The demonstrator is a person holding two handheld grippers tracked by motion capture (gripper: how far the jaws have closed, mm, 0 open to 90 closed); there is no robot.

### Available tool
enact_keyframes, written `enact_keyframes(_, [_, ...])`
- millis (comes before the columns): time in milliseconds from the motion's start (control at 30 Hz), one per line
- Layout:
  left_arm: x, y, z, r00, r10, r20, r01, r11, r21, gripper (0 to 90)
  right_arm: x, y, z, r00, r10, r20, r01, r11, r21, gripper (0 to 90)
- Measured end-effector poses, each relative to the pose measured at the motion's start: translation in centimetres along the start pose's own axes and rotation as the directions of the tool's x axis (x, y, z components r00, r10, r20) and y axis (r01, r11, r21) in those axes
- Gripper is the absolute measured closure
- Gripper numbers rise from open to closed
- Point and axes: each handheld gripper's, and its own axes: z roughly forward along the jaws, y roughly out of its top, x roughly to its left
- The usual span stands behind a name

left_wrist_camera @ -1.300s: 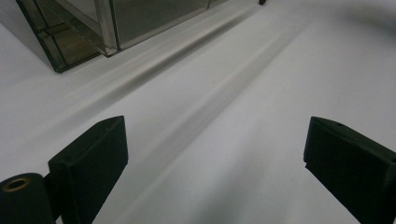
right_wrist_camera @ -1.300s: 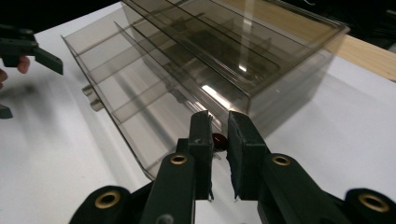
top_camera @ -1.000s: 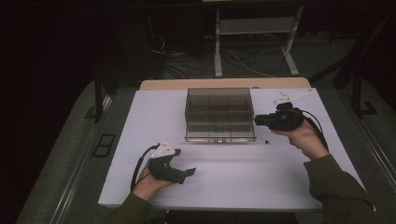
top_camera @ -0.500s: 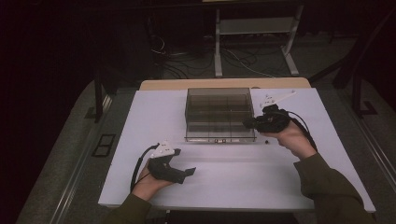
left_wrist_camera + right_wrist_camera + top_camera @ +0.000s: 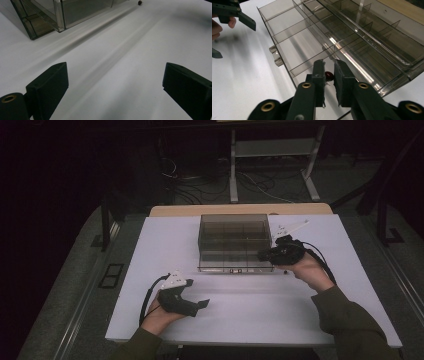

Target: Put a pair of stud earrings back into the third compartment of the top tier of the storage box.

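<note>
The right gripper (image 5: 329, 72) holds a small dark red bead (image 5: 328, 75) between its 2 nearly closed jaws, which have just eased apart slightly, over the clear compartment box's (image 5: 352, 40) near corner cell.

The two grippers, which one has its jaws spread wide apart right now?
The left gripper, resting open on the table; the right gripper has jaws nearly together around a small dark red bead.

Small dark red bead (image 5: 328, 75) largely hidden between the right gripper (image 5: 329, 75) pads, contact indeterminate; clear compartment box (image 5: 42, 15) cut off by frame top; dark speck (image 5: 139, 2) unidentifiable.
</note>
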Motion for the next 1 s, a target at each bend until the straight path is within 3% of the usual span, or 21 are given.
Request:
enact_keyframes(367, [0.0, 0.0, -0.1, 1.0000, 0.004, 0.002, -0.004, 1.0000, -0.003, 5.6, -0.8, -0.2, -1.3, 0.9988, 0.042, 0.023, -0.041, 0.998, -0.042, 56.8])
enact_keyframes(1000, [-0.2, 0.2, -0.1, 1.0000, 0.009, 0.000, -0.009, 0.9998, -0.015, 5.6, -1.9, -1.3, -3.3, 0.9958, 0.075, 0.053, -0.071, 0.995, -0.067, 42.5])
